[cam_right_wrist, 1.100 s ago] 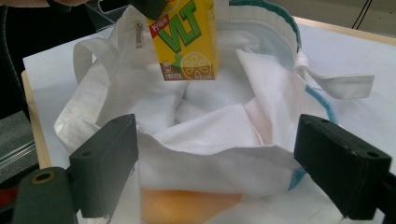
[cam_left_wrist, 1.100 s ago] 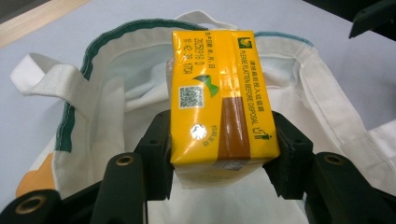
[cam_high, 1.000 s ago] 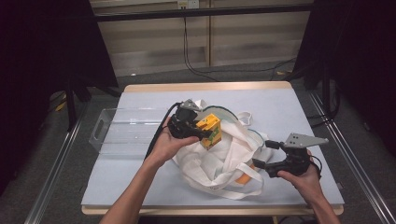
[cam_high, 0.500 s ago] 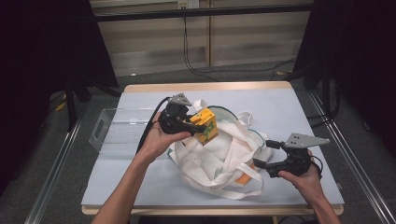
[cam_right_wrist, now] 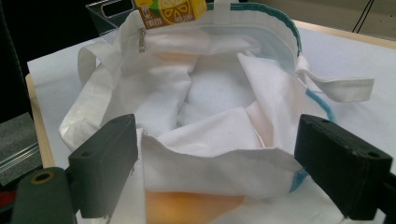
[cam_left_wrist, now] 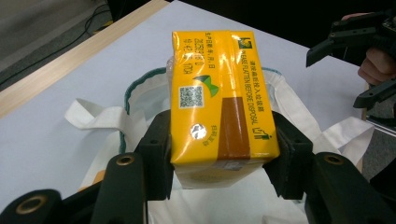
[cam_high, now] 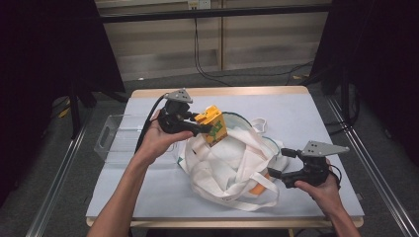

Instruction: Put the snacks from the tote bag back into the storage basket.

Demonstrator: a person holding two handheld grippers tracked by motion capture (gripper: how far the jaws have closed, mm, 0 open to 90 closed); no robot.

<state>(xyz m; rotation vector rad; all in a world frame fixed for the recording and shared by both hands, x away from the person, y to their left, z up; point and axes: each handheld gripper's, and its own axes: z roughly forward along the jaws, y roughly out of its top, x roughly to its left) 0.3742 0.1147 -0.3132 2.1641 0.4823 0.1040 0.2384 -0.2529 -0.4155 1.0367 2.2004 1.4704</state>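
Observation:
A yellow drink carton [cam_high: 212,126] [cam_left_wrist: 219,102] hangs over the far rim of a white tote bag [cam_high: 227,163] [cam_left_wrist: 107,116]. My left gripper [cam_high: 205,129] [cam_left_wrist: 219,154] is shut on it, one pad on each side of the carton. The bag lies crumpled on the table with its mouth open [cam_right_wrist: 219,93]. My right gripper [cam_high: 278,163] [cam_right_wrist: 217,154] stands open at the bag's near right edge, its jaws wide apart on either side of a fold of the rim without pressing it. The carton [cam_right_wrist: 170,9] also shows at the top of the right gripper view.
A clear plastic bin [cam_high: 118,136] [cam_right_wrist: 100,9] stands on the left part of the pale table [cam_high: 296,113], close to the left hand. Something orange [cam_high: 257,190] [cam_right_wrist: 187,205] shows through the bag's fabric near the right gripper.
The left hand has risen and drifted left with the carton still in its jaws. The right hand and the bag have stayed put.

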